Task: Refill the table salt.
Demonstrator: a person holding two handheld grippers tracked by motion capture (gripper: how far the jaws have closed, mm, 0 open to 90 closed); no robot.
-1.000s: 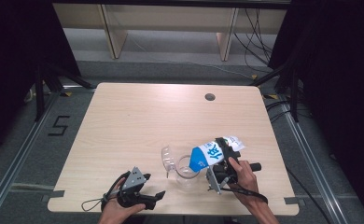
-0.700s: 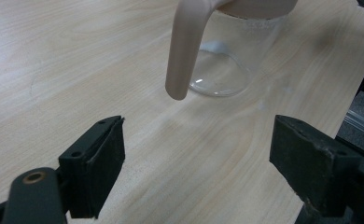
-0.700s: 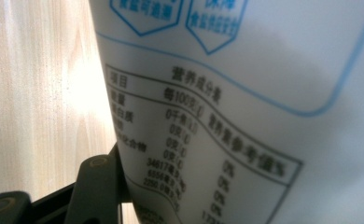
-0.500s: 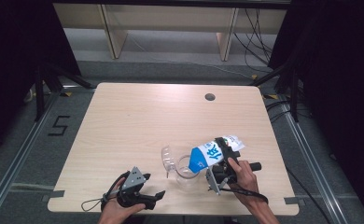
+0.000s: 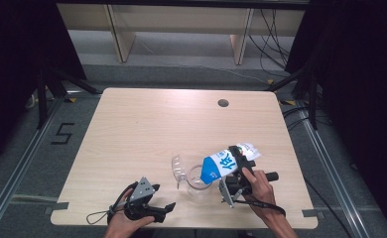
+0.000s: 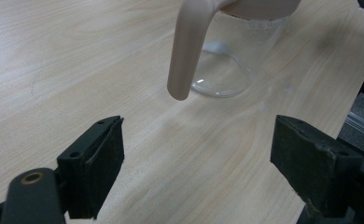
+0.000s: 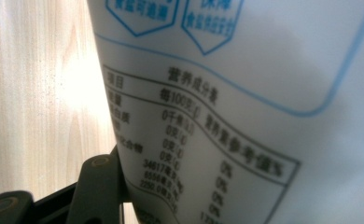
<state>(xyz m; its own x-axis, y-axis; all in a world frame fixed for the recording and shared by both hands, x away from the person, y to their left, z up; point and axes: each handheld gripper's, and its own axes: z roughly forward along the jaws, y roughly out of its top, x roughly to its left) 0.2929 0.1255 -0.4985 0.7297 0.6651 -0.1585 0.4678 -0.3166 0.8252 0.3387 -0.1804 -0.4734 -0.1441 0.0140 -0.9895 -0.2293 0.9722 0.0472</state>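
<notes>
The right tongs [image 5: 236, 171] are clamped on a blue-and-white bag [image 5: 224, 166], holding it tilted with its lower end over a clear glass jug [image 5: 194, 177] near the front of the tabletop [image 5: 147, 124]. In the right gripper view the bag's printed label sits against one black jaw. The left tongs [image 5: 164, 210] rest spread apart at the front edge, facing the jug's handle [image 6: 187, 51], probably beige, and touching nothing.
</notes>
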